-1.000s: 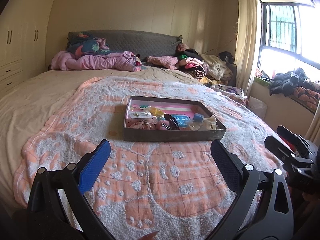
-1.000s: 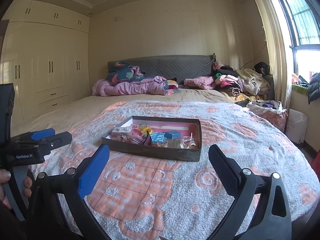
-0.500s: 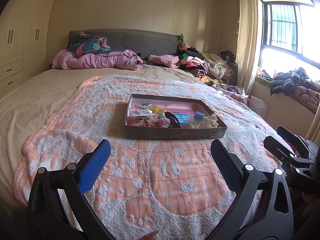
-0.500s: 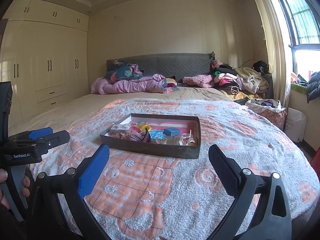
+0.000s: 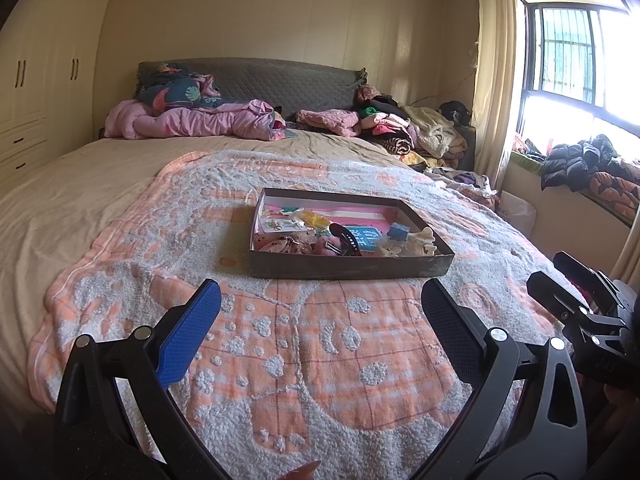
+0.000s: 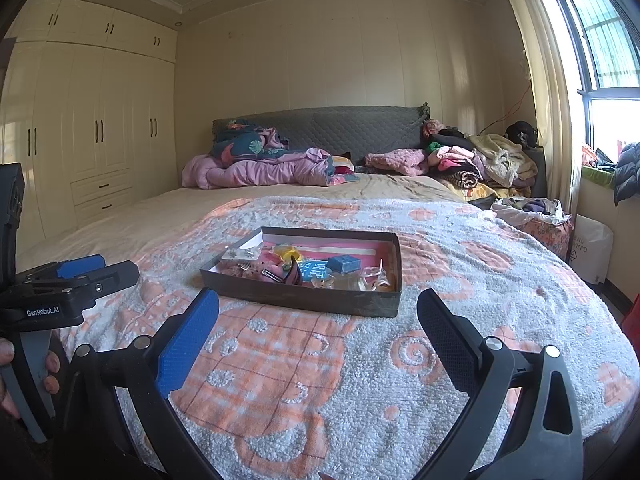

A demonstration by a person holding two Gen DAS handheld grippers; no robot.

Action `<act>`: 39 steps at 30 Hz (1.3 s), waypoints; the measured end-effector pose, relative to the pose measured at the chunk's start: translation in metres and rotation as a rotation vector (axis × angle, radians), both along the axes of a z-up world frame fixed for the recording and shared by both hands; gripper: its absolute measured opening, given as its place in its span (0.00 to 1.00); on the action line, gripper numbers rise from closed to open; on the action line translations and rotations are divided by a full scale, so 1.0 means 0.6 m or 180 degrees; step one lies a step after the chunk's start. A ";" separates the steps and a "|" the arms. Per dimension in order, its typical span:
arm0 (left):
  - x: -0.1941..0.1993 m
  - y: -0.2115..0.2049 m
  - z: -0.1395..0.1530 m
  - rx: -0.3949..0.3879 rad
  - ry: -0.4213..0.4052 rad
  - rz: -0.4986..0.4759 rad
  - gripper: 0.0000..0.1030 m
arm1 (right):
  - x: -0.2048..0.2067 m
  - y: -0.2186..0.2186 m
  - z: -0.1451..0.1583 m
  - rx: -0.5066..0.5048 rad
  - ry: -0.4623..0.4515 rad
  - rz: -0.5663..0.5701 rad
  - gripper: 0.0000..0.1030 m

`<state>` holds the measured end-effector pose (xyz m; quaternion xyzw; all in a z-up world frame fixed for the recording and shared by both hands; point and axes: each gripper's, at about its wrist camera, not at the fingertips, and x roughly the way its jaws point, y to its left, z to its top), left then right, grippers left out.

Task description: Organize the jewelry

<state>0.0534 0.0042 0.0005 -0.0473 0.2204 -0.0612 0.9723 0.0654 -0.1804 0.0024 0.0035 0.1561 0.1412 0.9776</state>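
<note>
A dark tray [image 5: 348,267] sits on the bed's blanket [image 5: 280,344], holding a black clip [image 5: 347,236], blue box [image 5: 398,231], yellow piece [image 5: 316,216] and cards. Left gripper [image 5: 320,322] and right gripper [image 6: 318,322] gape wide, empty, near it.

Hard to read from my seat

The small pieces in the box [image 5: 348,268] at frame centre blur into a jumble; the window [image 5: 580,60] is cut by the right edge, the wardrobe [image 6: 80,120] by the left.
</note>
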 end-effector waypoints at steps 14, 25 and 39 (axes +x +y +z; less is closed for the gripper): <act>-0.001 -0.002 -0.001 0.0013 0.0018 0.0015 0.89 | 0.000 -0.001 -0.001 0.0011 -0.0001 -0.0012 0.94; -0.002 -0.002 0.000 0.0013 0.0016 0.0027 0.89 | 0.001 -0.002 -0.001 0.0015 0.0009 -0.0010 0.94; -0.002 0.001 0.001 0.0018 0.0017 0.0033 0.89 | 0.002 -0.002 -0.001 0.0007 0.0014 -0.0010 0.94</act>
